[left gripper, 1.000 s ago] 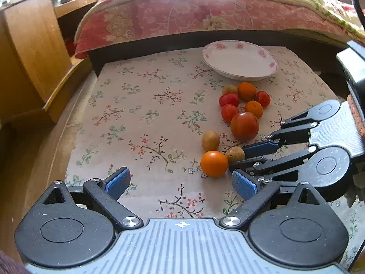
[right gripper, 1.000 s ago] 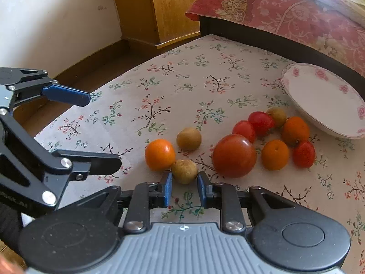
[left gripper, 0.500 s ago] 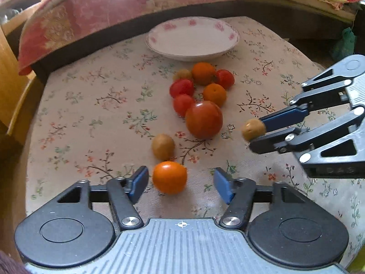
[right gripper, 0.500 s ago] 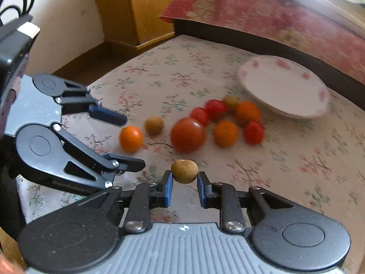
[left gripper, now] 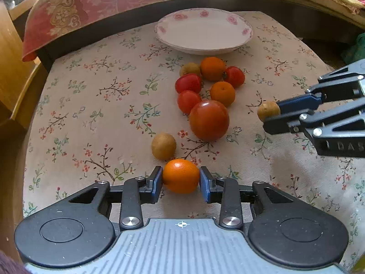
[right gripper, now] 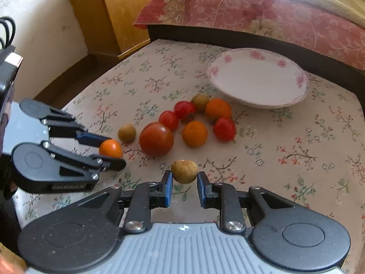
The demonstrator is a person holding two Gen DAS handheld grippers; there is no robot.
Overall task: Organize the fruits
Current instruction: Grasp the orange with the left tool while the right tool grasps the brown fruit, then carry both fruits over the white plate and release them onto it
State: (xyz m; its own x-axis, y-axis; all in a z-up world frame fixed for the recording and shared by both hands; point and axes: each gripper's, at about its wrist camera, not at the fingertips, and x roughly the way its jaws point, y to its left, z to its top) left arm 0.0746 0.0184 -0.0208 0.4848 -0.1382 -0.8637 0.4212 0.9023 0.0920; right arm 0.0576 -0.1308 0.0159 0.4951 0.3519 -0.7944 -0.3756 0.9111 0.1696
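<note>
My left gripper (left gripper: 181, 180) is shut on a small orange fruit (left gripper: 181, 175) low over the floral cloth; it also shows in the right wrist view (right gripper: 110, 148). My right gripper (right gripper: 183, 182) is shut on a small brown fruit (right gripper: 184, 171) and holds it above the cloth, right of the pile (left gripper: 268, 110). A big red tomato (left gripper: 209, 120), another brown fruit (left gripper: 163, 145), and several small red and orange fruits (left gripper: 222, 93) lie on the cloth. An empty white plate with pink roses (left gripper: 204, 30) sits behind them.
The floral cloth (left gripper: 91, 105) covers a low table. A bed with a red patterned cover (left gripper: 114, 4) runs along the far edge. A wooden cabinet (right gripper: 118, 11) stands at the left. Floor drops off beyond the table's left edge (right gripper: 75, 73).
My left gripper has closed on the orange fruit that was between its open fingers. My right gripper has lifted the brown fruit off the cloth and carried it right, away from the pile.
</note>
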